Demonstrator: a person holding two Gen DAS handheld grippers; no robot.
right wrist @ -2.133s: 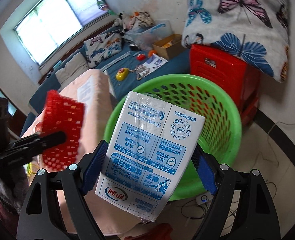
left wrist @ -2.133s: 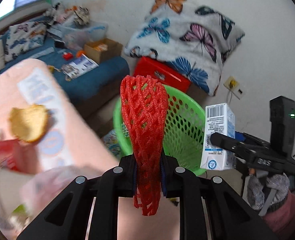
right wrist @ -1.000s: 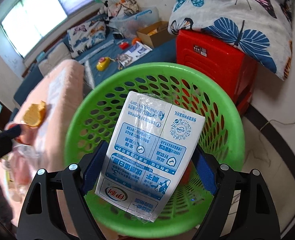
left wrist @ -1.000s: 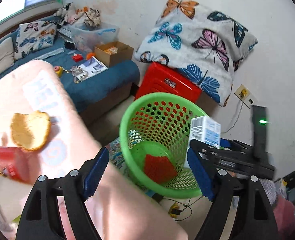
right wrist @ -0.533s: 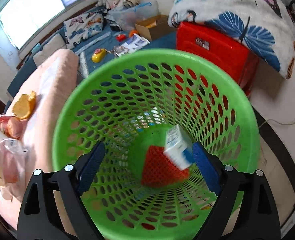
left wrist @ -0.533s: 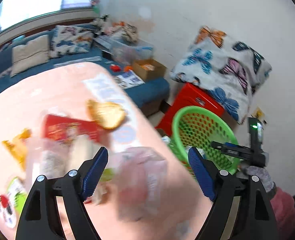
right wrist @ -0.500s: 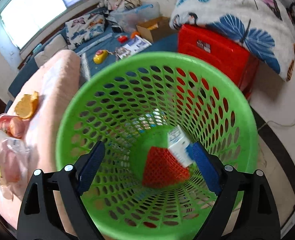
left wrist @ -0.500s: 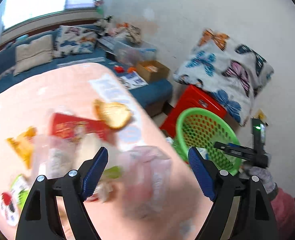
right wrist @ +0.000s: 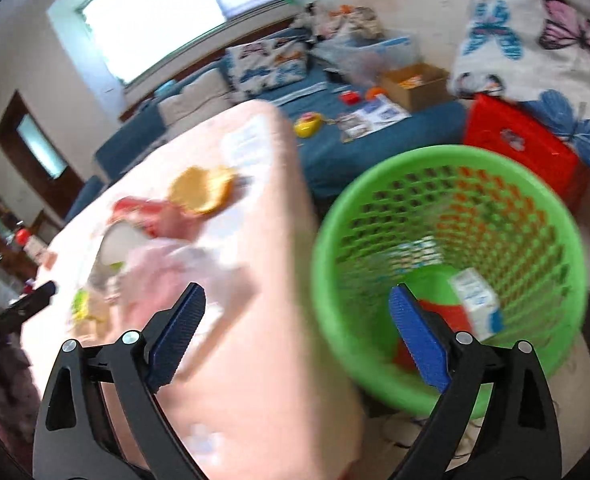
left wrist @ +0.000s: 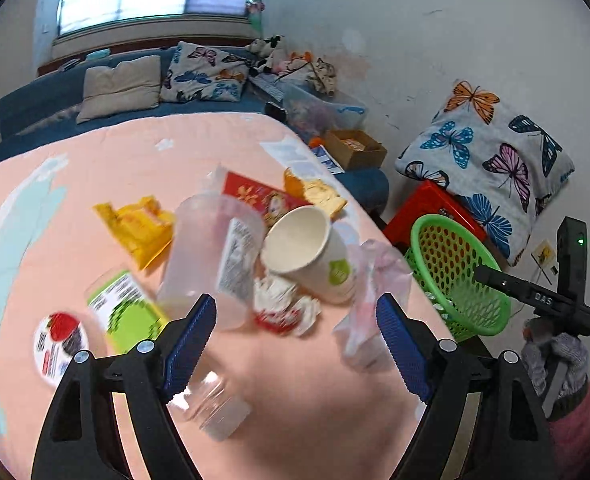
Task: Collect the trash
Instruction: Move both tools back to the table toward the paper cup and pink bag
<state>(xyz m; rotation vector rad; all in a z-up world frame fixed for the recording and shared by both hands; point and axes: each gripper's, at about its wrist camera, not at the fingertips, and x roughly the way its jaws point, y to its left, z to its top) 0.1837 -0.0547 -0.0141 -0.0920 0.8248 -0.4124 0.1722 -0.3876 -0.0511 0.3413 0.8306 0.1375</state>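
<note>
Both the left gripper and right gripper have fingers spread, empty. The green basket is blurred; the milk carton inside partly hides red netting.

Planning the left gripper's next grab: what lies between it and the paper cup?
Nothing visible blocks it. The left gripper hangs open above the table; crumpled wrapper scraps lie just before the tipped paper cup, low enough to pass over.
</note>
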